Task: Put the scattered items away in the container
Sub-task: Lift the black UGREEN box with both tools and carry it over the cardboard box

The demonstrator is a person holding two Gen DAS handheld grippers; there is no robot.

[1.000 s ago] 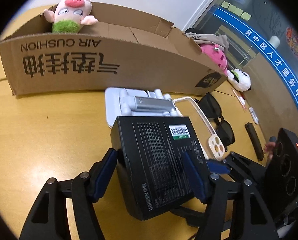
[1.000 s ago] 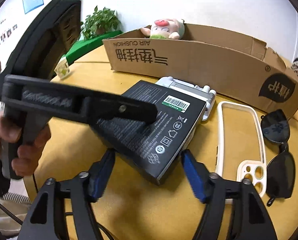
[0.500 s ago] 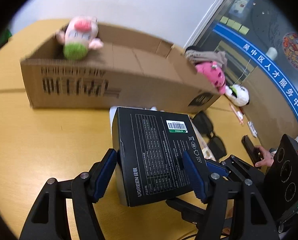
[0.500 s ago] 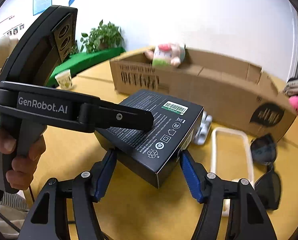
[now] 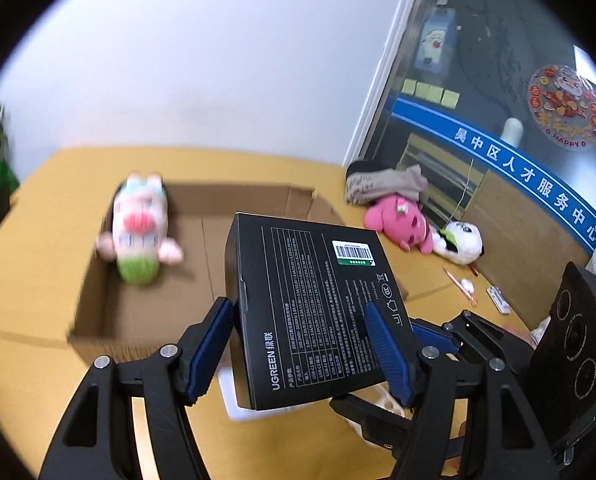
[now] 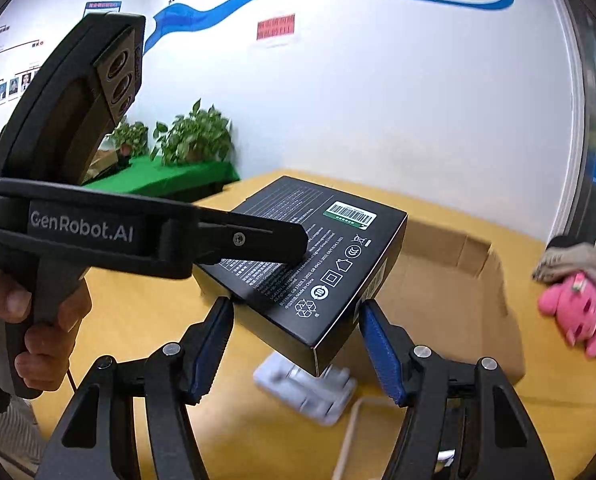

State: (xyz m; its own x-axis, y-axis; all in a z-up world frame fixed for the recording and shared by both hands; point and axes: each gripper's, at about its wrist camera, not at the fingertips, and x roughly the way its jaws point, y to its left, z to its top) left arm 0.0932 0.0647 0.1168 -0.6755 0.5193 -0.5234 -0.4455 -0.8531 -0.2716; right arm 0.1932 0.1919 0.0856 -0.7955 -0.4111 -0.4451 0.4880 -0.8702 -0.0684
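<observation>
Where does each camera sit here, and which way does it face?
Left wrist: on the left gripper, facing down into the cardboard box with the pig plush; its fingers clamp the black box.
Right wrist: on the right gripper, open below the black box, facing the wall; the left gripper and the person's hand show.
Shared: black box, cardboard box, pink plush.

You read "UGREEN" on the black box (image 5: 314,312) side | its white barcode label sits on green | "GenRobot.AI" on the left gripper (image 6: 81,227) body | "HAPPY" on the round door sticker (image 5: 564,108)
</observation>
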